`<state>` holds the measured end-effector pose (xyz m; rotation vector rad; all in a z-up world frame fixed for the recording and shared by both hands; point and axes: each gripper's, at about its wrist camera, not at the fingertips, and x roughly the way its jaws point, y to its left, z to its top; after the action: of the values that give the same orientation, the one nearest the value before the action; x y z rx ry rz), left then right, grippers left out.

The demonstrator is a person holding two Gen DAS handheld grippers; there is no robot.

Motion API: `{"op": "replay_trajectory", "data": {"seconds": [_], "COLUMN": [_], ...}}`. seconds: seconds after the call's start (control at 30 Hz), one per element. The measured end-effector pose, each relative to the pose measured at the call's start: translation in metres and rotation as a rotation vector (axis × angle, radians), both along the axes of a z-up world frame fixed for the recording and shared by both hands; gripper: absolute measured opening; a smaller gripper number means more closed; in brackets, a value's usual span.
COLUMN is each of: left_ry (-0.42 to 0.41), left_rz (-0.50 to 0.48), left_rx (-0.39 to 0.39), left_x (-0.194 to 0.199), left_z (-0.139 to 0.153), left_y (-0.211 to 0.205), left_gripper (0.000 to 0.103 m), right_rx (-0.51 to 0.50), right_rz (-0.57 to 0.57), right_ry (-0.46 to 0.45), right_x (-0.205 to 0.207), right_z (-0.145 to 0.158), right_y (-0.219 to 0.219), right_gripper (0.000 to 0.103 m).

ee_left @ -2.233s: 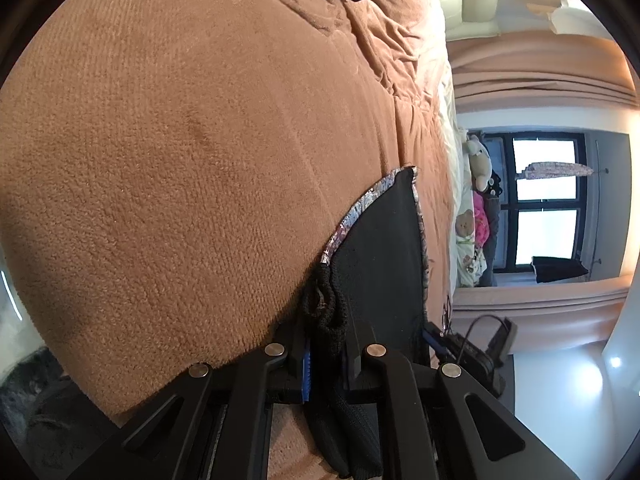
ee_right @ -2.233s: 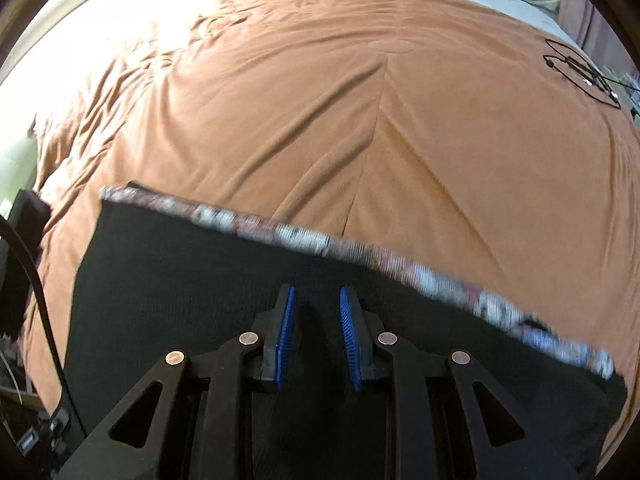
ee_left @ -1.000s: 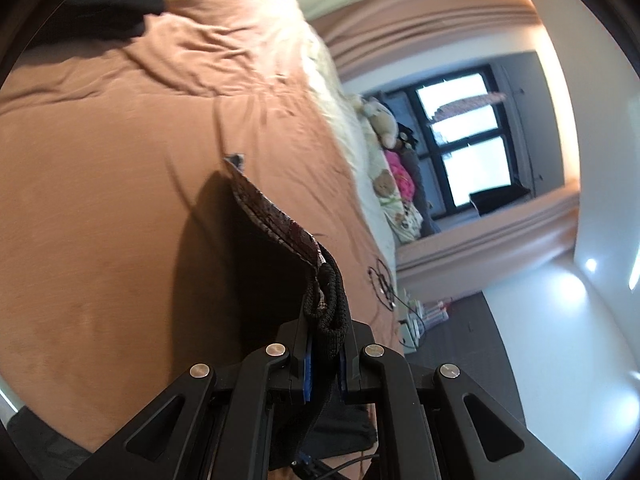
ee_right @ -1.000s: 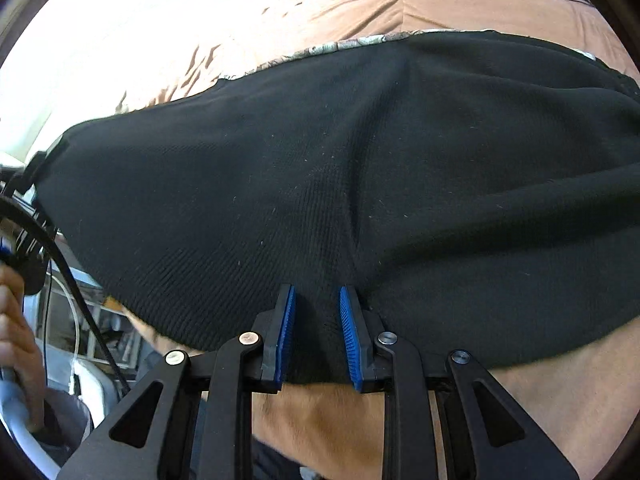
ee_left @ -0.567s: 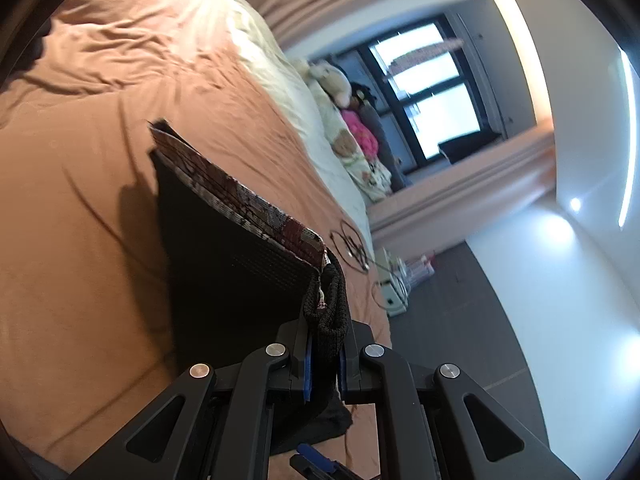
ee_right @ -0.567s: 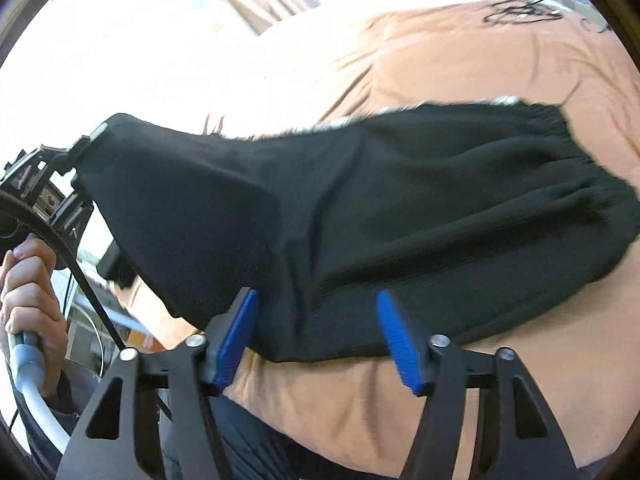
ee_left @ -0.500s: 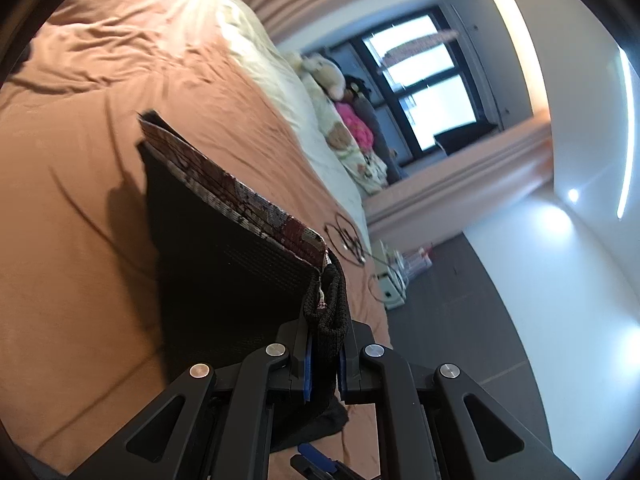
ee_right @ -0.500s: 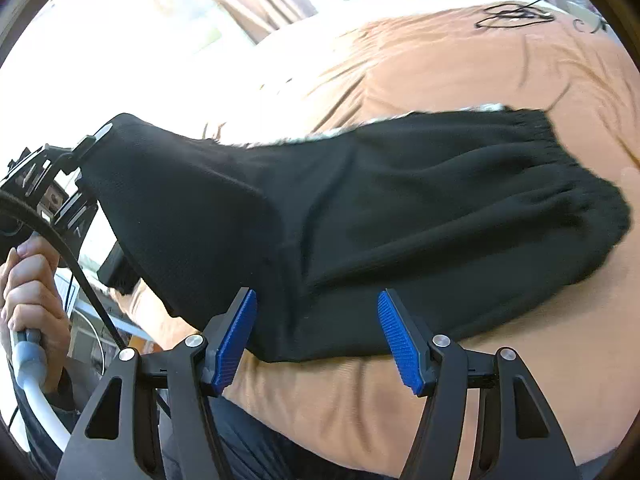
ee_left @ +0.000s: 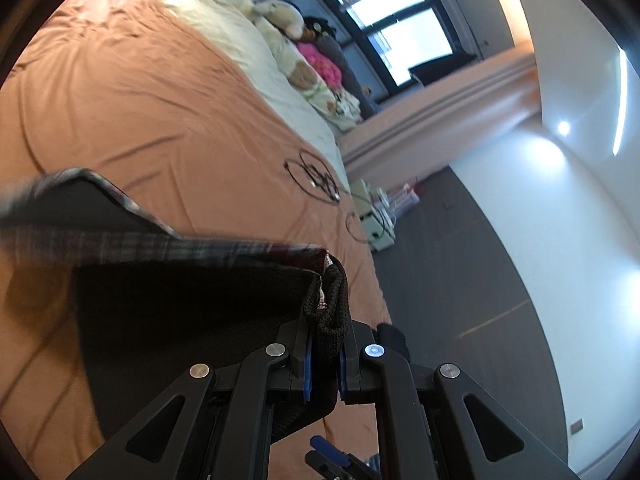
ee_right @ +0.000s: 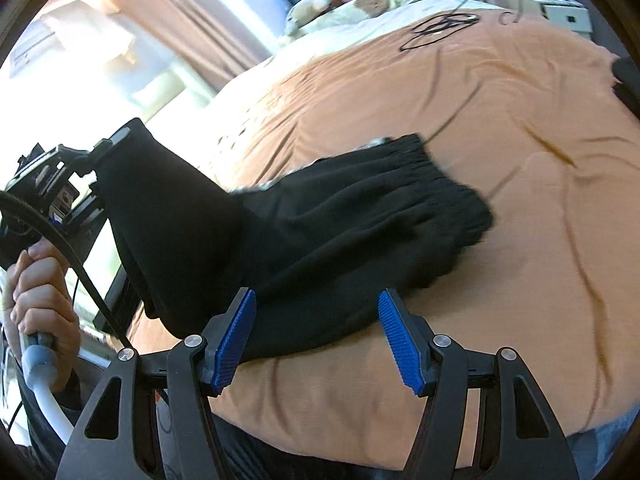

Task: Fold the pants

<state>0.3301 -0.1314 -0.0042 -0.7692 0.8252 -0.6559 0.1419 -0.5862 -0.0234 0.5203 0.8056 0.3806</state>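
Note:
Black knit pants [ee_right: 340, 232] with a patterned inner band hang from their lifted left corner down to a gathered elastic end lying on the orange bed cover [ee_right: 500, 140]. My left gripper [ee_left: 322, 356] is shut on a bunched corner of the pants [ee_left: 180, 320], and the band trails off to the left, blurred. In the right wrist view a person's hand [ee_right: 40, 304] holds that left gripper [ee_right: 96, 160] up at the left. My right gripper [ee_right: 318, 340] is open, just in front of the pants' near edge, with its pads off the cloth.
A coiled black cable [ee_left: 316, 176] lies further along the bed cover [ee_left: 140, 100]. Stuffed toys and pillows [ee_left: 288, 24] sit at the bed's far end by a window. A white box [ee_left: 378, 224] stands on the dark floor [ee_left: 480, 272] beside the bed.
My right gripper has opened, let go of the pants and drawn back from them. The left gripper has swung sideways and up with its corner, dragging the pants across the bed.

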Motion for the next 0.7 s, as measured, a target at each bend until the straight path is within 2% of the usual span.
{"op": "replay_trajectory", "data": {"seconds": [0.33,0.7], "left_ry": [0.069,0.13], "left_rz": [-0.144,-0.277], "left_rx": [0.072,0.123], "left_x": [-0.005,-0.026], "left_z": [-0.029,-0.059], "left_y": [-0.08,-0.143], "left_gripper": [0.009,0.009], "right_rx": [0.042,0.062], "right_rz": [-0.097,-0.14], "right_ry": [0.005,0.035], "right_x": [-0.034,-0.055], "right_z": [-0.005,-0.014], "right_y": [-0.051,-0.075], "right_gripper": [0.063,0.063]}}
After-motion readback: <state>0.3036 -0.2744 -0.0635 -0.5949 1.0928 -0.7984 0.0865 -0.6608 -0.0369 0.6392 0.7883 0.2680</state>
